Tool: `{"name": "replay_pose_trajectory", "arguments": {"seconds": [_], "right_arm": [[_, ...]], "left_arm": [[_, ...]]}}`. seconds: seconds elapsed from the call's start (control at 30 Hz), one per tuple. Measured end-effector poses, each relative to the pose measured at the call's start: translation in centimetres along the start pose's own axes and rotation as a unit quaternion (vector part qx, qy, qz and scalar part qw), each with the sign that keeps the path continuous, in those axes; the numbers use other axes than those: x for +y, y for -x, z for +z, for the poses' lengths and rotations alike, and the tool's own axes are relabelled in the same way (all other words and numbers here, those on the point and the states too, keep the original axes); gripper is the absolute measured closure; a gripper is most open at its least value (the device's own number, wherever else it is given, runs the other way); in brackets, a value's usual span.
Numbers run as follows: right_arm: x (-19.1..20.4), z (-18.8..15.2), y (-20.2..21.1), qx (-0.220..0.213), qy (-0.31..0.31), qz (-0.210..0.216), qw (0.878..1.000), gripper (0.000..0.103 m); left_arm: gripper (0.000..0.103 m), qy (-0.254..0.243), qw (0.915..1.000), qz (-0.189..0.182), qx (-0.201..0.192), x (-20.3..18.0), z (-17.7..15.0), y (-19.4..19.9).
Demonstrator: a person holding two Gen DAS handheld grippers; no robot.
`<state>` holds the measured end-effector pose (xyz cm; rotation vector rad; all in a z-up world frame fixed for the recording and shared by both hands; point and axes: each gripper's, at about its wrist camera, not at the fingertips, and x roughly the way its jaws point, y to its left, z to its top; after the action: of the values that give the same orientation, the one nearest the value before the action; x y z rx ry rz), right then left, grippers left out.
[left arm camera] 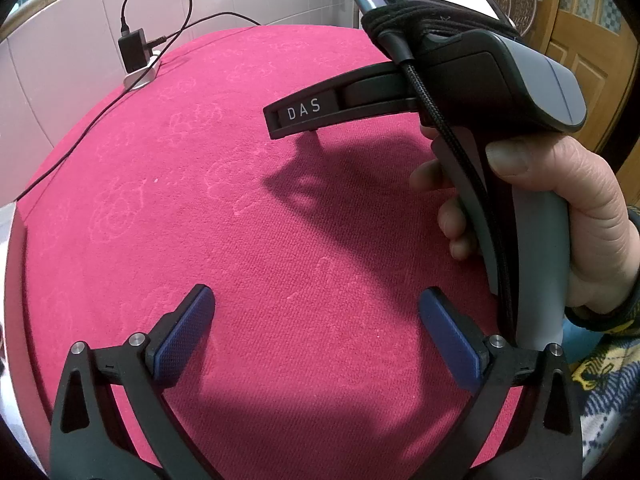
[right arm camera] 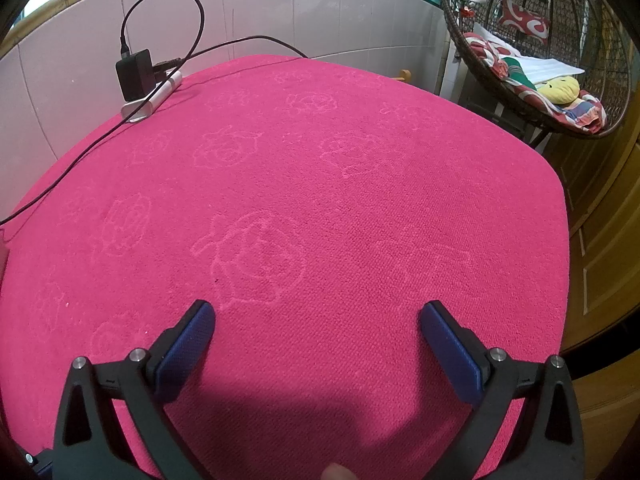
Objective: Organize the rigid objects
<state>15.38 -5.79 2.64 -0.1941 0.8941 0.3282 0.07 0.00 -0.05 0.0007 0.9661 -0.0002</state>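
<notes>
A pink flower-patterned cloth [left arm camera: 240,220] [right arm camera: 340,200] covers the table, and no loose rigid object lies on it in either view. My left gripper [left arm camera: 316,304] hangs over the cloth, open, its blue pads [left arm camera: 188,332] wide apart with nothing between them. My right gripper [right arm camera: 316,320] is open too, with only cloth between its blue pads [right arm camera: 448,352]. In the left wrist view the right gripper's body marked DAS [left arm camera: 420,96] is seen from the side, held by a hand [left arm camera: 560,216] at the right.
A black charger [left arm camera: 134,50] [right arm camera: 134,74] sits plugged into a silver block [right arm camera: 154,98] at the far left edge, its cable trailing along the cloth's left side. A tiled wall [right arm camera: 280,8] stands behind. A wicker hanging chair [right arm camera: 532,52] with cushions and a wooden door [left arm camera: 592,60] stand at the right.
</notes>
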Motion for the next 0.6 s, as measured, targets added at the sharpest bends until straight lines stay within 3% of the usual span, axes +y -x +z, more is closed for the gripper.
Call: {"name": "replay_pose_trajectory", "arguments": {"seconds": [0.6], "right_arm": [[0.2,-0.17,0.21,-0.001,0.001,-0.001,1.0,0.0]], "left_arm": [[0.0,0.0,1.0,0.0,0.0,-0.02,-0.04,0.23]]}}
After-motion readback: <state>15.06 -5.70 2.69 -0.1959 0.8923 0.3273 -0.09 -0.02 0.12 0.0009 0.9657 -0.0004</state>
